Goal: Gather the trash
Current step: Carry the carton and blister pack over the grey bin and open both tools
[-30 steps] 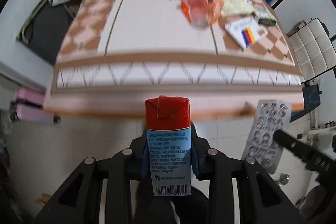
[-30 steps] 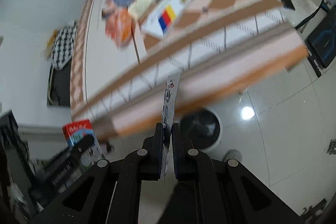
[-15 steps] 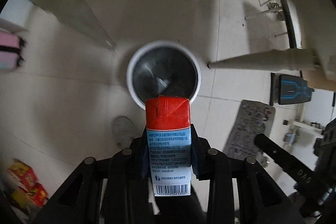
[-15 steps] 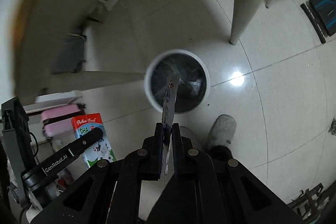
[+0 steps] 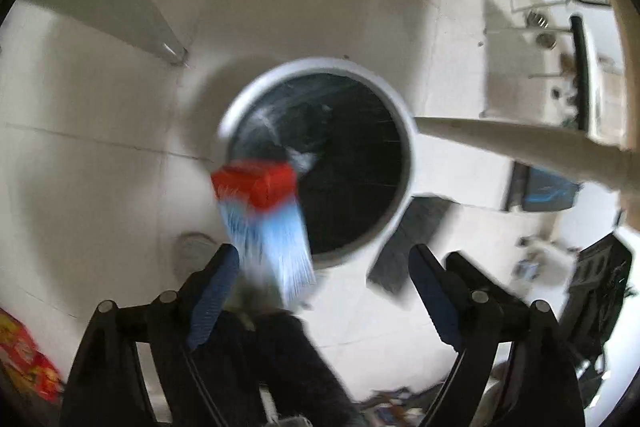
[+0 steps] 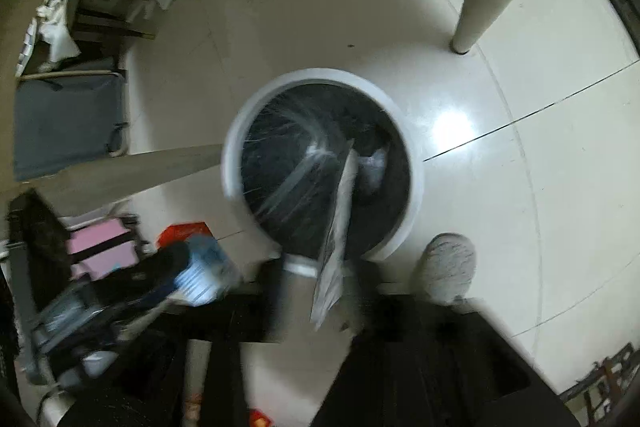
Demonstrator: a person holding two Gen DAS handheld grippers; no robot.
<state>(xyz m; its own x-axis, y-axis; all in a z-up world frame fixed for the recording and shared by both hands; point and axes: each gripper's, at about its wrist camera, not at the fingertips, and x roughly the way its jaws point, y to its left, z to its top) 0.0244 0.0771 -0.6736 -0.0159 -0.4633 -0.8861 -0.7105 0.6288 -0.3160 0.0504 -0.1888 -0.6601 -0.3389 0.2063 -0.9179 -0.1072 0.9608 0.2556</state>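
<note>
Hovering over the white bin (image 5: 394,115), we have just been opening both jaws: the milk carton (image 5: 264,217) and blister pack (image 6: 338,227) hang loose, gripped by neither.

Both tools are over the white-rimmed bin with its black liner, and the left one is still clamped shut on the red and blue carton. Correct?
Not quite. The left tool has just been opening: in the left wrist view its jaws stand wide and the red and blue carton tilts free between them, gripped by neither pad. Both tools are over the white-rimmed bin.
</note>
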